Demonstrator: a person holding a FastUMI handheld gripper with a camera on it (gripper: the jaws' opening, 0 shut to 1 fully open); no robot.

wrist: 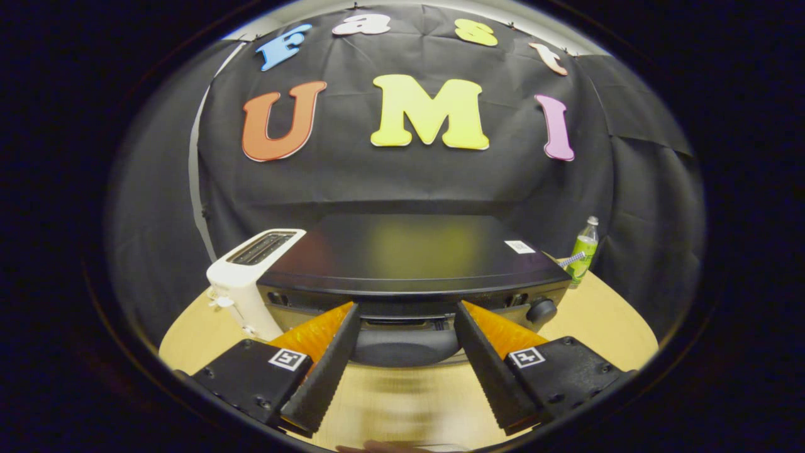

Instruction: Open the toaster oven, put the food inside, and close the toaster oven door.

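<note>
The black, flat-topped toaster oven (409,264) stands on the pale wooden table (604,314), seen from slightly above its front edge, with a round black knob (541,311) at the front's right end. A dark curved shape sits low against its front between the fingers; whether that is the handle or part of the door I cannot tell, nor whether the door is open. The gripper (407,308) hangs just before the oven's upper front with its jaws spread wide and nothing between them, both fingertips close to the front face.

No food is to be seen in the jaws, so by my reading the task is at or near its first step: putting the food inside and closing are left.

A white slot toaster (248,277) stands touching or just beside the oven's left side. A green plastic bottle (583,251) stands off its right rear corner.
</note>
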